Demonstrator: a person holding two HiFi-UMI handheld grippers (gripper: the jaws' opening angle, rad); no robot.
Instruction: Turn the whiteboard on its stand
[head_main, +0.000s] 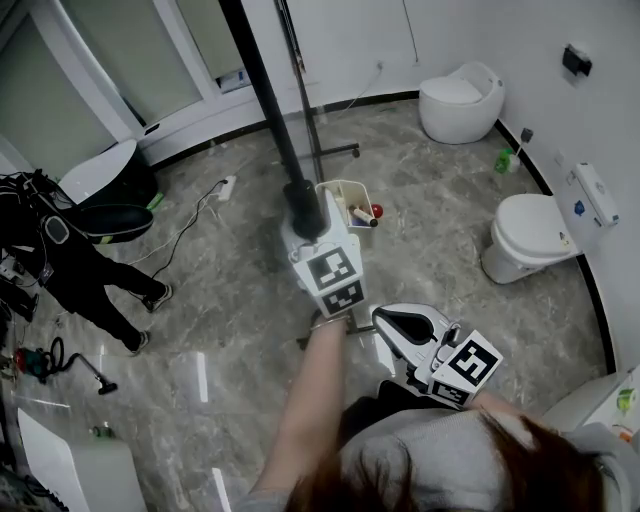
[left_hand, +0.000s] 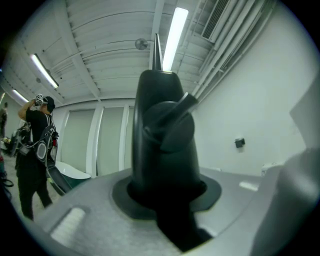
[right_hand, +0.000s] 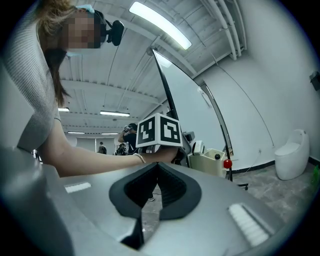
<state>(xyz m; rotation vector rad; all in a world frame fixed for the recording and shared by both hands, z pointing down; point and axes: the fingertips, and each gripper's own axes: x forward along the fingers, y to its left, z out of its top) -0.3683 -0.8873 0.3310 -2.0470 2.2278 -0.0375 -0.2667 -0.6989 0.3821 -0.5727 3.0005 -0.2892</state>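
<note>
My left tongs (head_main: 303, 203) clamp the black edge of the whiteboard (head_main: 262, 80). My right tongs (head_main: 388, 320), nearer me to the right, are closed and empty.

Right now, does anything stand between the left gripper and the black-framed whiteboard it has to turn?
Nothing visible does. The left gripper is closed on the black-framed whiteboard at its black edge, which fills the gap between the jaws in the left gripper view. The right gripper hangs apart, empty.
</note>
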